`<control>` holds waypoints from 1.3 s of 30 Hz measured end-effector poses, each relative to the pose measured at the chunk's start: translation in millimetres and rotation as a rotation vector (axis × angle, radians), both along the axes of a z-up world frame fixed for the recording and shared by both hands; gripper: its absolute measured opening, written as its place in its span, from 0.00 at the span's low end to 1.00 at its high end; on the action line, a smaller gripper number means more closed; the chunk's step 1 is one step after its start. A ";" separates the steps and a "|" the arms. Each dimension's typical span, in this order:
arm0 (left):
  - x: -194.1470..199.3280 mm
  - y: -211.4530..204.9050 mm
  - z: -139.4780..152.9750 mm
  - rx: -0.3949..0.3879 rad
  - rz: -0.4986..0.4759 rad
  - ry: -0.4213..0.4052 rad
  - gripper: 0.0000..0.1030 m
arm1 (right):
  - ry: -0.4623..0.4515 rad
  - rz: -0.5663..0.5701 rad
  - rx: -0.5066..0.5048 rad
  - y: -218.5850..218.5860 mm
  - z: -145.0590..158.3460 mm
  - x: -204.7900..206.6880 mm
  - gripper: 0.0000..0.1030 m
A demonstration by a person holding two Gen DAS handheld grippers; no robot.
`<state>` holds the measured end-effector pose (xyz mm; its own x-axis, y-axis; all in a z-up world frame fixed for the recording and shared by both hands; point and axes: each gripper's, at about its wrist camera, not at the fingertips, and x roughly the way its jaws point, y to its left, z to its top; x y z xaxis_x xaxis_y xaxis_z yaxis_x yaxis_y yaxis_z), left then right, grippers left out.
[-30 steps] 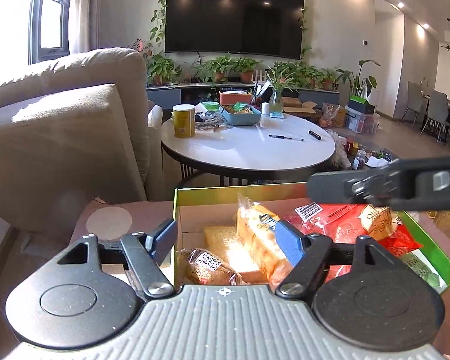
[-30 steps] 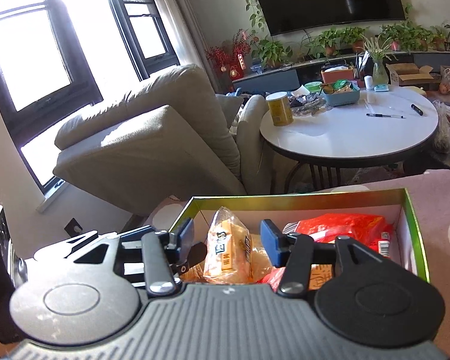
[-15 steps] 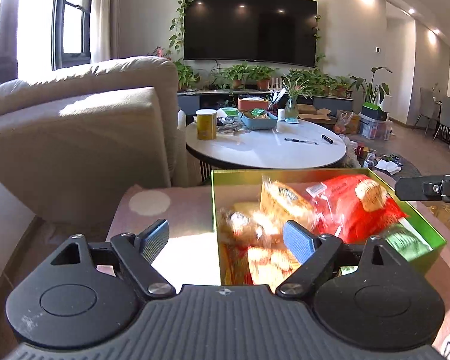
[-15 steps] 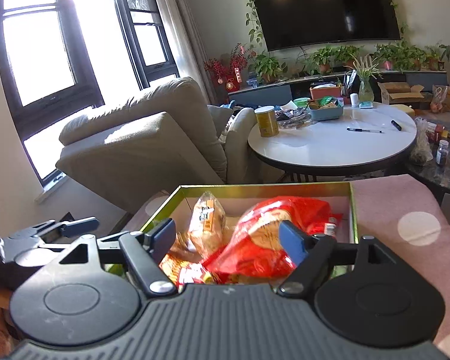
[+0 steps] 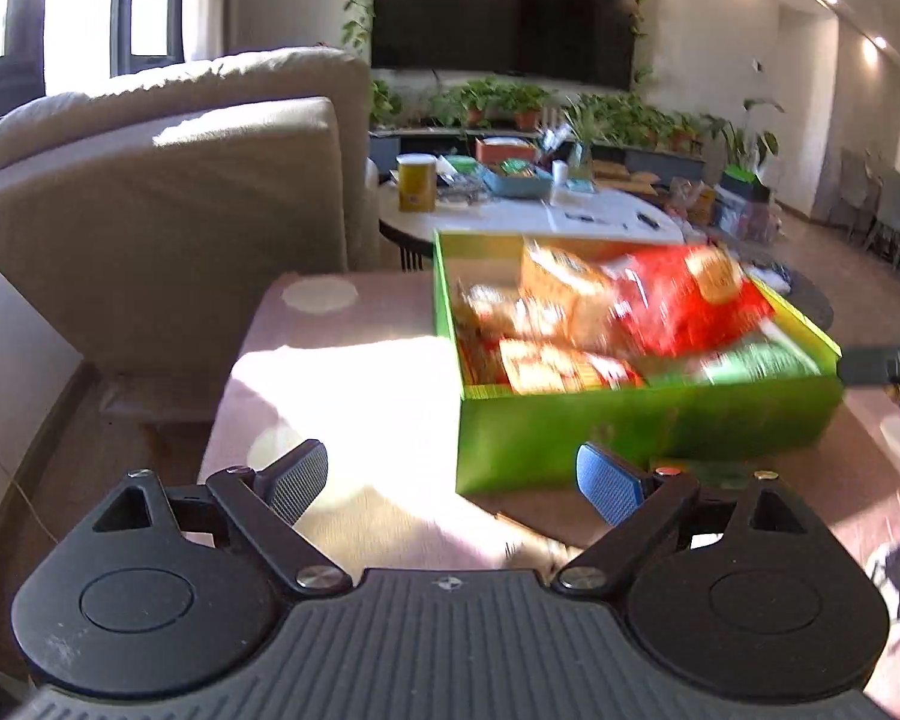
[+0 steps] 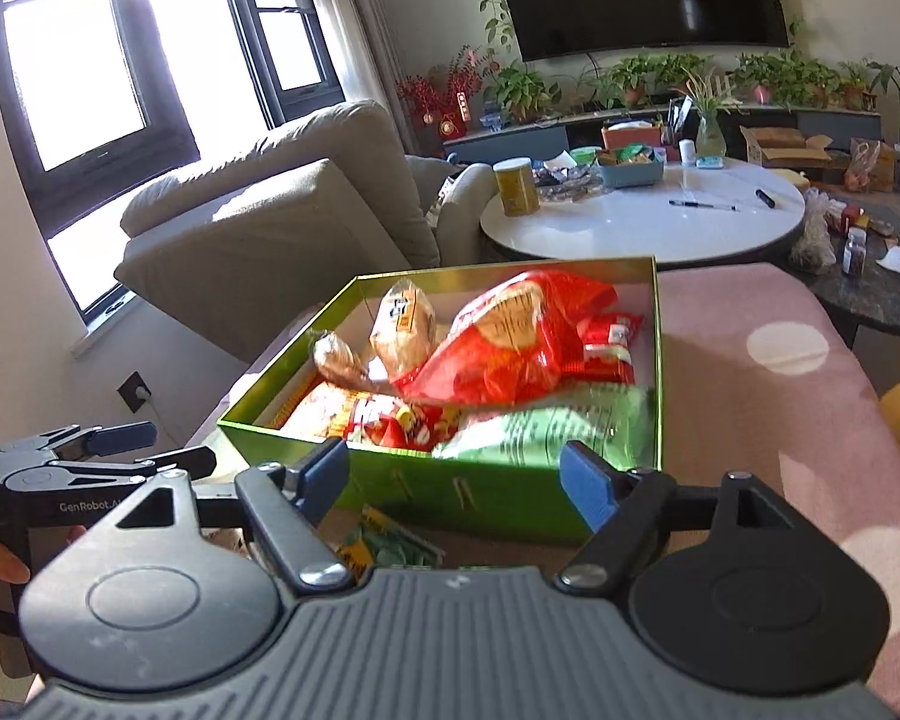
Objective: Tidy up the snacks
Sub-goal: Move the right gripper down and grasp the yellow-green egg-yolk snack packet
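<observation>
The snacks sit in an open green cardboard box (image 6: 498, 480) on a pink table cover with white dots (image 6: 750, 396). From the right wrist view, a big red crinkly snack bag (image 6: 510, 348) lies on top in the middle of the box. A pale green snack bag (image 6: 558, 426) lies at about 5 o'clock from it, against the near wall. A clear bag of golden bread (image 6: 405, 324) stands at 9 o'clock, leaning on the others, so it stays up. A red and yellow packet (image 6: 378, 417) lies flat at 7 o'clock.

The right gripper (image 6: 459, 480) hangs just in front of the box. Its blue pads are wide apart and hold nothing. The left gripper (image 5: 453, 483) is also spread wide and empty, at about 7 o'clock from the box, over the sunny part of the cover.

One small green and yellow packet (image 6: 390, 543) lies outside, just under the right gripper. It likely goes in next, so the open claw is ready for it.
</observation>
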<state>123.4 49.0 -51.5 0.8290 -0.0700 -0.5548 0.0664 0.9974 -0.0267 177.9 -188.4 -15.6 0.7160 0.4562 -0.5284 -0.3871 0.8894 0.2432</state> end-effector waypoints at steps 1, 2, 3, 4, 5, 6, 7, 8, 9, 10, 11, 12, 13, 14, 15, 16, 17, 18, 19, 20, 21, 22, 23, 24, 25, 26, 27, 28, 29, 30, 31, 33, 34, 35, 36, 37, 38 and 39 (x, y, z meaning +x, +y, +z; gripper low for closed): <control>-2.9 -2.4 -3.4 0.010 -0.016 0.010 0.88 | 0.004 -0.001 0.001 -0.2 -0.8 -1.8 0.74; -4.8 -4.8 -7.5 0.020 -0.036 0.024 0.89 | 0.008 -0.001 0.001 -0.4 -1.8 -4.6 0.74; -6.3 -8.2 -12.0 0.028 -0.061 0.045 0.94 | 0.012 0.000 0.001 -0.5 -2.2 -6.6 0.74; -8.3 -12.3 -17.0 0.040 -0.086 0.063 0.95 | 0.015 0.002 0.002 -0.1 -2.6 -8.5 0.74; -10.6 -16.4 -21.1 0.052 -0.108 0.072 0.95 | 0.018 0.004 0.003 0.4 -3.0 -10.5 0.74; -12.5 -19.6 -24.3 0.064 -0.127 0.076 0.95 | 0.020 0.007 0.003 0.7 -3.7 -12.6 0.74; -14.3 -22.3 -26.7 0.074 -0.145 0.079 0.95 | 0.021 0.011 0.001 1.3 -4.7 -15.2 0.74; -15.3 -24.5 -28.8 0.080 -0.157 0.082 0.95 | 0.022 0.014 -0.003 2.4 -5.5 -16.6 0.74; -14.6 -25.3 -30.3 0.082 -0.158 0.085 0.95 | 0.024 0.017 -0.008 3.1 -6.3 -19.5 0.74; -13.5 -25.6 -31.7 0.084 -0.154 0.086 0.95 | 0.027 0.020 -0.014 3.8 -7.9 -20.9 0.74; -10.9 -25.5 -33.0 0.088 -0.149 0.088 0.95 | 0.031 0.022 -0.019 5.1 -9.3 -21.5 0.74; -7.9 -25.6 -34.5 0.093 -0.144 0.089 0.95 | 0.037 0.023 -0.023 5.0 -11.1 -22.2 0.74; -4.6 -24.6 -34.9 0.097 -0.137 0.091 0.95 | 0.043 0.024 -0.025 5.7 -12.5 -22.4 0.74; -1.0 -24.1 -36.0 0.098 -0.134 0.096 0.95 | 0.050 0.027 -0.028 7.0 -14.2 -22.9 0.74; 2.2 -23.7 -37.1 0.096 -0.134 0.103 0.95 | 0.056 0.030 -0.031 8.4 -15.8 -22.9 0.74; 4.8 -24.0 -39.0 0.092 -0.137 0.111 0.95 | 0.061 0.034 -0.036 9.9 -17.3 -22.6 0.74; 6.5 -24.3 -40.5 0.088 -0.140 0.117 0.95 | 0.067 0.034 -0.041 11.6 -18.5 -22.1 0.74; 7.4 -24.8 -42.4 0.083 -0.143 0.121 0.95 | 0.071 0.033 -0.046 12.7 -20.0 -21.7 0.74; 7.9 -25.1 -44.5 0.077 -0.146 0.125 0.95 | 0.075 0.032 -0.050 13.9 -21.5 -21.1 0.74; 7.8 -25.3 -46.1 0.069 -0.148 0.128 0.95 | 0.080 0.032 -0.052 14.9 -23.1 -20.6 0.74; 8.0 -24.9 -48.2 0.060 -0.146 0.133 0.95 | 0.086 0.031 -0.053 15.7 -24.8 -20.3 0.74; 7.5 -24.8 -50.2 0.051 -0.140 0.136 0.95 | 0.093 0.030 -0.054 16.5 -26.4 -19.8 0.74; 7.0 -24.4 -51.5 0.044 -0.133 0.134 0.96 | 0.100 0.029 -0.055 17.2 -28.0 -18.9 0.74; 5.9 -24.9 -52.1 0.046 -0.130 0.125 0.96 | 0.106 0.028 -0.056 18.0 -29.5 -18.2 0.74; 4.7 -25.6 -52.3 0.049 -0.129 0.120 0.95 | 0.111 0.028 -0.058 19.1 -30.9 -18.1 0.74; 3.5 -26.2 -52.0 0.047 -0.128 0.116 0.94 | 0.116 0.029 -0.058 20.8 -32.0 -17.4 0.74; 2.0 -26.8 -51.4 0.042 -0.131 0.111 0.87 | 0.122 0.028 -0.058 22.7 -33.1 -16.4 0.74; 0.4 -28.0 -50.0 0.041 -0.138 0.104 0.78 | 0.128 0.025 -0.058 24.8 -34.3 -15.5 0.74; -0.8 -29.6 -49.0 0.046 -0.143 0.098 0.75 | 0.133 0.023 -0.059 27.1 -35.3 -14.4 0.74; -1.5 -30.9 -48.4 0.053 -0.144 0.097 0.72 | 0.137 0.021 -0.061 29.2 -36.3 -13.5 0.74; -2.5 -31.8 -47.8 0.054 -0.150 0.093 0.61 | 0.141 0.018 -0.065 31.7 -37.1 -12.7 0.74; -4.9 -32.7 -46.7 0.058 -0.150 0.087 0.61 | 0.148 0.017 -0.070 34.9 -39.0 -11.3 0.74; -6.4 -32.6 -46.4 0.066 -0.143 0.083 0.61 | 0.150 0.018 -0.072 36.4 -39.4 -11.2 0.74; -8.2 -32.0 -46.4 0.073 -0.135 0.079 0.61 | 0.152 0.018 -0.075 37.6 -39.6 -10.9 0.74; -10.5 -31.2 -46.4 0.079 -0.126 0.076 0.61 | 0.154 0.018 -0.079 38.7 -39.9 -10.0 0.74; -13.3 -29.9 -46.2 0.081 -0.118 0.074 0.60 | 0.156 0.018 -0.083 40.2 -40.2 -9.3 0.74; -16.2 -27.7 -46.2 0.079 -0.111 0.074 0.60 | 0.159 0.018 -0.086 41.8 -40.4 -8.3 0.74; -19.2 -25.1 -46.1 0.074 -0.103 0.075 0.60 | 0.161 0.019 -0.087 43.5 -40.8 -7.3 0.74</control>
<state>104.2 23.9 -97.6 0.7757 -0.1091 -0.6216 0.1688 0.9849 0.0377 170.6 -144.9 -56.4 0.6108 0.4159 -0.6737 -0.3660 0.9029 0.2256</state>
